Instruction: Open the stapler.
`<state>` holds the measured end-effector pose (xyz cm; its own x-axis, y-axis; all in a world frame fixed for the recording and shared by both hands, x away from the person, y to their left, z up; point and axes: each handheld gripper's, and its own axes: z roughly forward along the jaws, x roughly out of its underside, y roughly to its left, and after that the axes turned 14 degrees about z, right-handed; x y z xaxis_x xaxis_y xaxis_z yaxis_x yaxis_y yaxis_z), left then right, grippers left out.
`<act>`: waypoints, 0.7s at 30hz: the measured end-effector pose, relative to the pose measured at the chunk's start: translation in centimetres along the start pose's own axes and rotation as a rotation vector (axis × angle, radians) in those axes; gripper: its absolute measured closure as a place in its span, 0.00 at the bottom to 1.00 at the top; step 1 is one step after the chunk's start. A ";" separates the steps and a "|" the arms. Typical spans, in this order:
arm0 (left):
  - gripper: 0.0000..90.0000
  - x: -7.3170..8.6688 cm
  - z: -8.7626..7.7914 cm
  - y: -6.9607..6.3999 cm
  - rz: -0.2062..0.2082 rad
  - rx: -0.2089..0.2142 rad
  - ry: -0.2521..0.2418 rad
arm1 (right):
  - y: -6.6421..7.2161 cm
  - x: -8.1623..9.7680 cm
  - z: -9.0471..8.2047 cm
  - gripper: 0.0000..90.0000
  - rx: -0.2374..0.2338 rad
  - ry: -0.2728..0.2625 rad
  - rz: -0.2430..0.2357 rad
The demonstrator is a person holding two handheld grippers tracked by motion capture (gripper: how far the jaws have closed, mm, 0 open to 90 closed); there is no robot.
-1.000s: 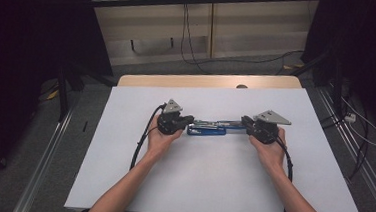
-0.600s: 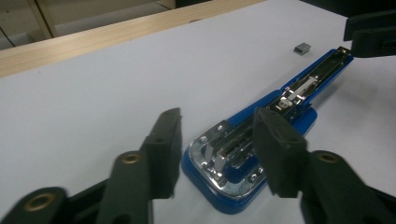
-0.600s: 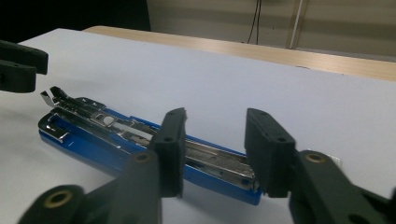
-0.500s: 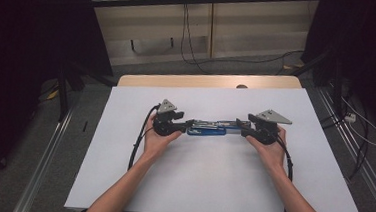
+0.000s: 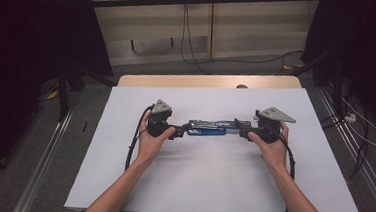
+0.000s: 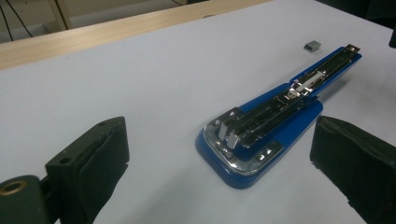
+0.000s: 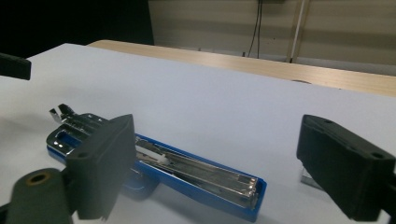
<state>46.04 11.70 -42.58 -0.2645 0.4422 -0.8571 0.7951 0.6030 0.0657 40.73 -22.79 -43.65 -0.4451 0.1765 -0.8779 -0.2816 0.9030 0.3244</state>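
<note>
A blue stapler [image 5: 209,128] lies folded open flat, crosswise on the white table [image 5: 210,188]. My left gripper [image 5: 176,131] is at its left end and my right gripper [image 5: 242,130] at its right end. Both sets of jaws have just been opening. In the left gripper view the stapler's [image 6: 261,135] base end lies between the wide jaws of my left gripper [image 6: 219,140], untouched. In the right gripper view the stapler's [image 7: 187,168] other end lies between the jaws of my right gripper [image 7: 217,144], with no pad pressing on it. A small staple strip [image 6: 312,45] lies beside that far end.
A wooden strip [image 5: 208,81] runs along the table's far edge. Beyond it, cables [image 5: 190,51] trail across the floor by a low wall. Metal rails [image 5: 47,151] flank the table on both sides, with dark curtains behind them.
The jaws of both grippers have opened at the stapler's ends. The left gripper has drawn back slightly to the left, so more of the stapler shows between the two.
</note>
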 end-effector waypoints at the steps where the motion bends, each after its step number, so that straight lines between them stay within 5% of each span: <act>1: 0.05 0.0 -0.3 0.0 -0.007 0.005 -0.006 | 0.0 0.0 0.0 0.12 -0.003 -0.001 0.004; 10: 0.05 0.6 -2.4 -0.7 0.034 -0.047 -0.014 | 0.1 -0.1 -0.5 0.07 -0.006 0.012 -0.008; 21: 0.06 0.8 -3.5 -0.7 0.028 -0.074 -0.031 | 0.0 0.1 -0.7 0.07 -0.007 0.035 -0.015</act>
<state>43.35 13.90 -41.55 -0.2246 0.4393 -0.8698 0.7591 0.6386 0.1266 40.12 -23.00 -43.48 -0.4700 0.1487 -0.8701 -0.2944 0.9029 0.3133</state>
